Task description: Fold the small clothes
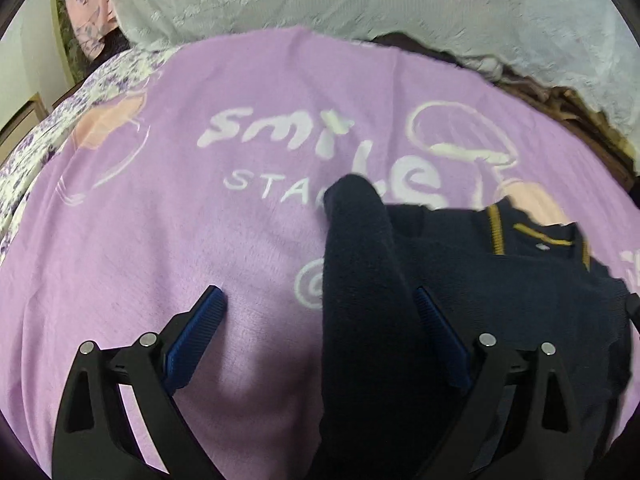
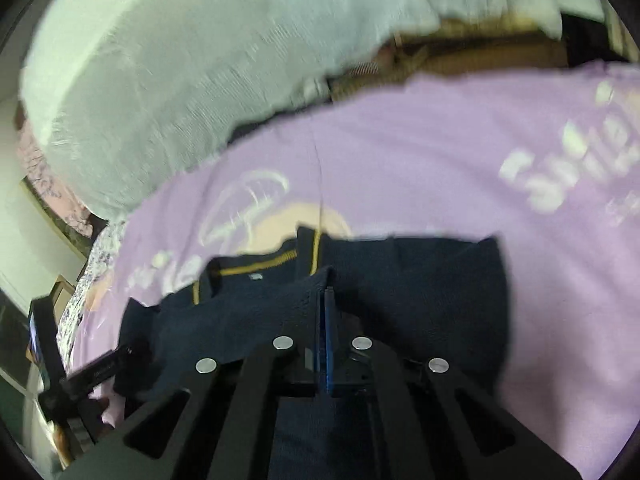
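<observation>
The navy sweater (image 1: 460,280) lies at the lower right on the purple blanket (image 1: 160,220). The left gripper (image 1: 320,300) is wide open, holding nothing. The right gripper (image 2: 326,300) pinches a sweater edge, likely to fold it.

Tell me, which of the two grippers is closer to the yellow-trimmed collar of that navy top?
Right. The right gripper is shut on the navy top just below its collar; the left gripper hangs open over a sleeve, farther off.
</observation>
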Available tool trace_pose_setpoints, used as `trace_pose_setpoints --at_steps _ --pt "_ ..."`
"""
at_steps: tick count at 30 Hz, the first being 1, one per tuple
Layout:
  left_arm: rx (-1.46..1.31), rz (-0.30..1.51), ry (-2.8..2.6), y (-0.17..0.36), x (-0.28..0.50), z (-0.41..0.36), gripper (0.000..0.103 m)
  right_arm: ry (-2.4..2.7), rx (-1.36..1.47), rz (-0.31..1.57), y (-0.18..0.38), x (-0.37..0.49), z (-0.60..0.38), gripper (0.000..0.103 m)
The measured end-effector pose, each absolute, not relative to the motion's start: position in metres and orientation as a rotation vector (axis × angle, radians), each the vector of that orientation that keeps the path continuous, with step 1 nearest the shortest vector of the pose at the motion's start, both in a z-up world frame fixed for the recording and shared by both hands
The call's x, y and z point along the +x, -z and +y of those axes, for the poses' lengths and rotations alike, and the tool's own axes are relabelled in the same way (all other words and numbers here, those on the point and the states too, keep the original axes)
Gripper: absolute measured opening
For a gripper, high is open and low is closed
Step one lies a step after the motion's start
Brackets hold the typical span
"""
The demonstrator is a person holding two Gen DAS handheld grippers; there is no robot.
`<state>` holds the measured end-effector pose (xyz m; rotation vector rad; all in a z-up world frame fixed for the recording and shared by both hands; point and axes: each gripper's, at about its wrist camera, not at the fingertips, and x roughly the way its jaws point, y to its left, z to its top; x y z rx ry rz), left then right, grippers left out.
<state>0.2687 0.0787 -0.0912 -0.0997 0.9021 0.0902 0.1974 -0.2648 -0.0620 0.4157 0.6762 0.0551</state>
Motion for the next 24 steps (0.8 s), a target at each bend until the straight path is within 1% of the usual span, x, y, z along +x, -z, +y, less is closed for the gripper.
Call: trace_pose_setpoints --at_steps 2,4,7,10,11,14,15,17,19,20,21,22,24 --pt "-0.102 0.885 -0.082 0.087 0.265 0.077 0.093 0.023 0.389 0.657 0.063 0.183 -0.278 0.002" --pt "-0.086 0.908 -0.091 0.094 0.268 0.074 0.093 0.065 0.432 0.701 0.079 0.183 -0.297 0.002" --pt "-0.031 0.973 -0.136 0.112 0.277 0.071 0.099 0.031 0.553 0.778 0.104 0.188 -0.318 0.002" --pt "0.049 0.956 -0.173 0.114 0.275 0.06 0.099 0.078 0.499 0.77 0.097 0.185 -0.313 0.002" --pt "0.049 0.946 -0.173 0.109 0.273 0.059 0.097 0.13 0.468 0.751 0.093 0.18 -0.31 0.002" --pt "-0.017 0.908 -0.118 0.091 0.268 0.063 0.097 0.135 0.393 0.644 0.065 0.172 -0.295 0.002" --pt "-0.026 0.887 -0.118 0.083 0.269 0.063 0.097 0.13 0.374 0.626 0.057 0.172 -0.291 0.005" --pt "-0.005 0.859 -0.132 0.077 0.274 0.061 0.097 0.099 0.321 0.613 0.047 0.182 -0.279 0.005" --pt "0.037 0.91 -0.156 0.094 0.29 0.056 0.097 0.072 0.297 0.67 0.056 0.2 -0.272 0.005" --pt "0.057 0.953 -0.16 0.108 0.297 0.053 0.099 0.063 0.295 0.738 0.071 0.213 -0.269 0.005" --pt "0.068 0.964 -0.163 0.123 0.3 0.053 0.099 0.065 0.294 0.8 0.085 0.221 -0.267 0.004" --pt "0.076 0.929 -0.17 0.121 0.297 0.053 0.099 0.051 0.304 0.816 0.101 0.224 -0.268 0.001" --pt "0.097 0.926 -0.158 0.111 0.29 0.05 0.097 0.066 0.305 0.797 0.092 0.214 -0.27 0.001"
